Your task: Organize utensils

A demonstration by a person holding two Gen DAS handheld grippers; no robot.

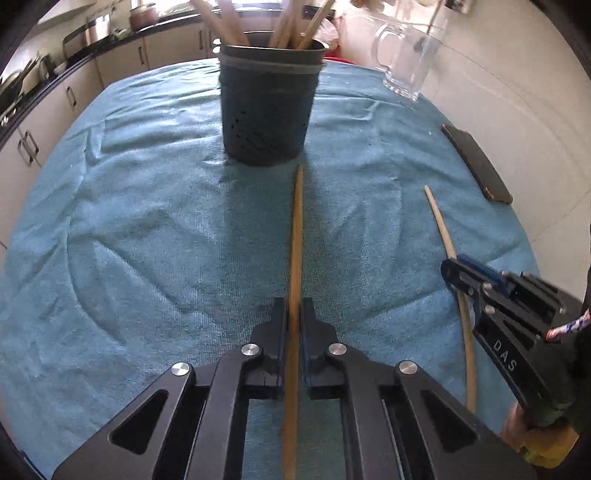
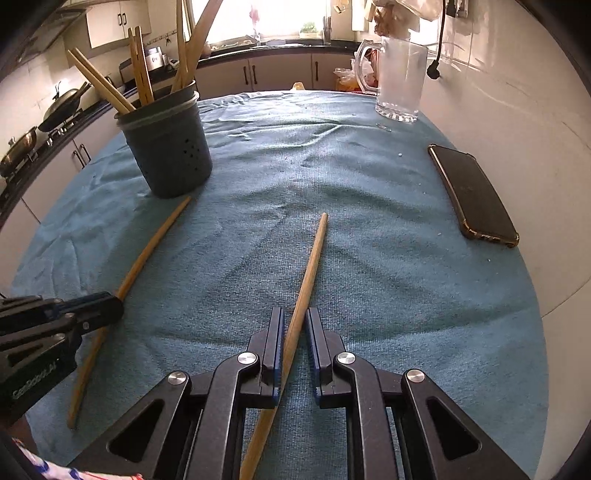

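— Left gripper (image 1: 293,310)?
— Closed on a wooden chopstick (image 1: 295,236), pads pressed against both sides of the shaft. Pointed toward twelve o'clock, tip ending just short of the dark utensil holder (image 1: 267,107) at the top centre of the left wrist view.

— And the holder itself?
— Stood upright on the blue cloth (image 1: 147,229) covering the surface, perforated low on its wall, filled with several wooden sticks (image 1: 229,26) leaning outward.

— Right gripper (image 2: 295,325)?
— Partly open around a second chopstick (image 2: 310,266). Left pad touching or nearly touching the shaft, a gap on the right side, so not clamped. Chopstick tilted toward one o'clock, lying along the cloth as far as could be told.

— Seen from the other side?
— In the left wrist view, right gripper (image 1: 452,271) at four o'clock, straddling that same stick (image 1: 441,225). In the right wrist view, left gripper (image 2: 110,306) at nine o'clock, with its chopstick (image 2: 155,243) running up toward the holder (image 2: 166,144) at eleven o'clock.

— Anything else on the surface?
— Glass mug (image 2: 399,81) at one o'clock near the far edge, well apart from the holder. Dark phone (image 2: 472,192) at two o'clock by the right edge, flat on the cloth. Kitchen counter with pans (image 2: 59,107) beyond, at ten o'clock.
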